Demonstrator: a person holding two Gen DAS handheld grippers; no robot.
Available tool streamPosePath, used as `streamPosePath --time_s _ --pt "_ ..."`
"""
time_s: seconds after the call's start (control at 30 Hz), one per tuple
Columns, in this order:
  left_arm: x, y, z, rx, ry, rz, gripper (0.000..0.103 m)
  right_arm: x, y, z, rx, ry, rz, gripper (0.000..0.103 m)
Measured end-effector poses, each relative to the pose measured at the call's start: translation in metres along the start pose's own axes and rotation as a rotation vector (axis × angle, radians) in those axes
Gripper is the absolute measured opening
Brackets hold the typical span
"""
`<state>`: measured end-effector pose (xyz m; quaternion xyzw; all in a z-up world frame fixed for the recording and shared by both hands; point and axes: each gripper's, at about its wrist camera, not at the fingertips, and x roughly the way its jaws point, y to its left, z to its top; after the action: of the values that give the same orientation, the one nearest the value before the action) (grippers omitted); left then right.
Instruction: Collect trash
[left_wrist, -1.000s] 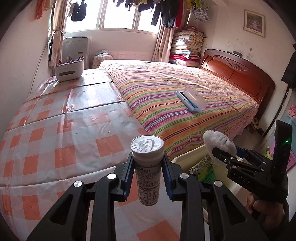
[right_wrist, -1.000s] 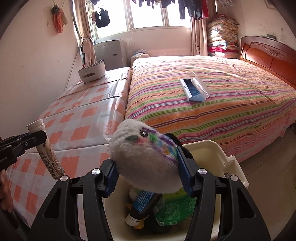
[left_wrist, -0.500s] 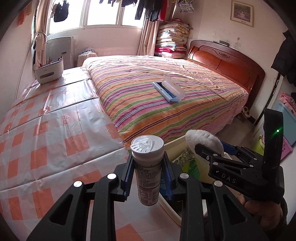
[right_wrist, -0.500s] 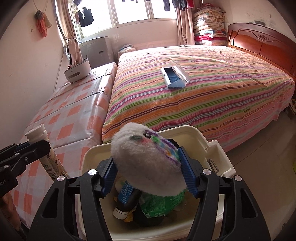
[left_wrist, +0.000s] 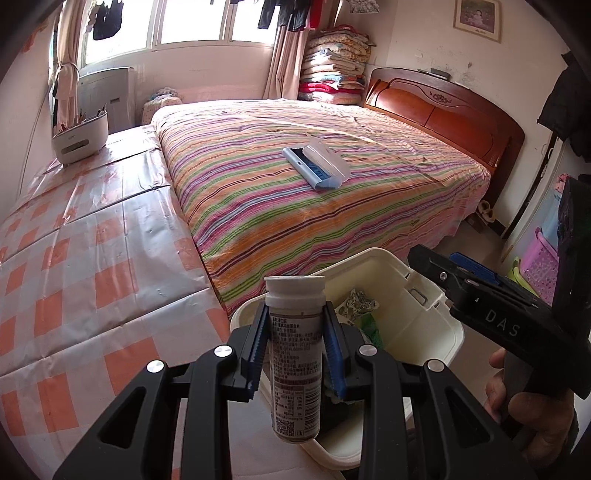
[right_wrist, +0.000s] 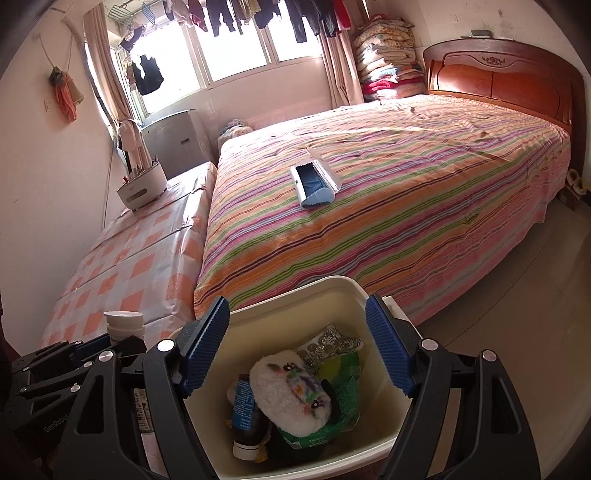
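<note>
**Bottle's next into the bin**

Left gripper is clamped tight on the white-capped bottle, held upright over the near rim of the cream bin. I'd bring it further over the middle before letting go, so it doesn't clip the rim. Right gripper has jaws opening with nothing between them; the fluffy white toy lies in the bin below.

Count: one bin, one held bottle, one fluffy toy, one dark bottle, one green wrapper.

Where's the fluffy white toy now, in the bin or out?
In. The fluffy white toy lies inside the bin, atop other trash, below the opening right gripper.
</note>
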<state>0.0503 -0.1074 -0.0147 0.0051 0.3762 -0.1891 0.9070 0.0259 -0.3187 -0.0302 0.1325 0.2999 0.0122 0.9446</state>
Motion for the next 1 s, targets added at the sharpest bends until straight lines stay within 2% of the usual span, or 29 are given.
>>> streamPosePath --time_s 0.37,0.57,0.63,0.67,0.7,0.8,0.9,1.0 --pt "0.027 -0.027 0.006 0.043 0.033 -0.012 0.028 -0.013 -0.02 0.005 0.051 -0.057 -0.038 0.077" --pt "0.037 -0.029 0.008 0.02 0.048 0.006 0.03 -0.017 -0.028 0.006 0.079 -0.067 -0.042 0.077" --pt "0.039 -0.029 0.007 0.009 0.057 0.017 0.049 -0.016 -0.029 0.006 0.085 -0.066 -0.043 0.078" --pt "0.037 -0.029 0.007 0.007 0.055 0.032 0.064 -0.016 -0.029 0.006 0.085 -0.064 -0.045 0.079" --pt "0.034 -0.028 0.006 0.005 0.041 0.044 0.072 -0.016 -0.029 0.005 0.084 -0.063 -0.048 0.08" --pt "0.022 -0.028 0.005 0.014 0.009 0.073 0.077 -0.013 -0.026 0.003 0.066 -0.055 -0.063 0.082" --pt "0.006 -0.026 0.0 0.034 0.007 0.113 0.078 -0.009 -0.019 -0.001 0.04 -0.025 -0.081 0.084" --pt "-0.016 -0.025 -0.008 0.046 -0.016 0.204 0.078 -0.005 -0.007 -0.008 0.0 0.028 -0.098 0.087"
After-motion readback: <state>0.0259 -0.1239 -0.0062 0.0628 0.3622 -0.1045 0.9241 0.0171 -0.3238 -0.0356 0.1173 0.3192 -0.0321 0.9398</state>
